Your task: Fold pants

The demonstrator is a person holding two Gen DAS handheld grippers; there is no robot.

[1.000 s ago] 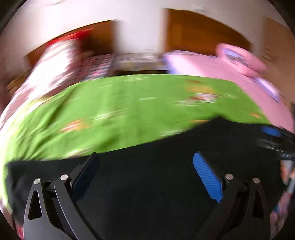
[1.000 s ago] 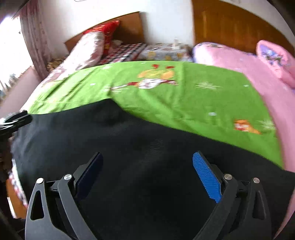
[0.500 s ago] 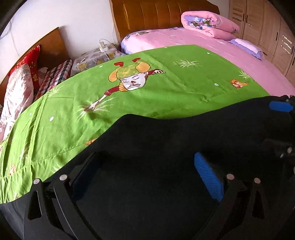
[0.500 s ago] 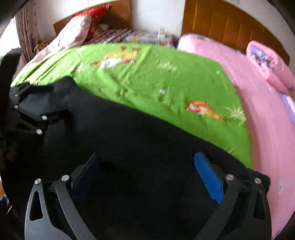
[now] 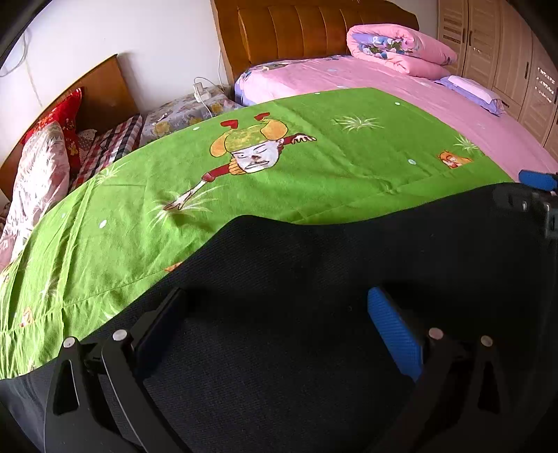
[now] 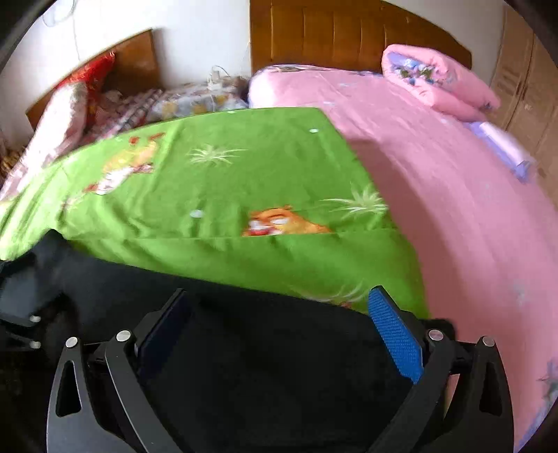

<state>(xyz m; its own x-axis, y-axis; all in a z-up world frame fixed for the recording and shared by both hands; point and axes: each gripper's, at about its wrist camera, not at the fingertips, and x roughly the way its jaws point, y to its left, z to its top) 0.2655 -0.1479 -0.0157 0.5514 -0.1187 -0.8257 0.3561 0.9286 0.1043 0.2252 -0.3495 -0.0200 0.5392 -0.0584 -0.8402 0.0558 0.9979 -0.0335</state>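
Observation:
Black pants (image 5: pixel 314 278) lie spread across the near part of a green cartoon-print sheet (image 5: pixel 244 195). My left gripper (image 5: pixel 275 313) hovers over the dark cloth with its fingers wide apart and nothing pinched between them. At that view's far right edge the right gripper (image 5: pixel 537 195) shows over the pants' end. In the right wrist view the pants (image 6: pixel 272 348) fill the bottom, and my right gripper (image 6: pixel 275 313) is open above them near the green sheet's (image 6: pixel 244 174) right border. The left gripper (image 6: pixel 21 324) appears blurred at the far left.
A pink bed (image 6: pixel 453 195) adjoins the green sheet on the right, with a rolled pink quilt (image 5: pixel 397 48) near its wooden headboard (image 5: pixel 307 31). Pillows (image 5: pixel 38 174) lie at the left. Wooden wardrobes (image 5: pixel 516 52) stand at the far right.
Both views have swung to the right. The right gripper has shifted along the pants toward the green sheet's right border. The left view has steadied, and both grippers have stayed open.

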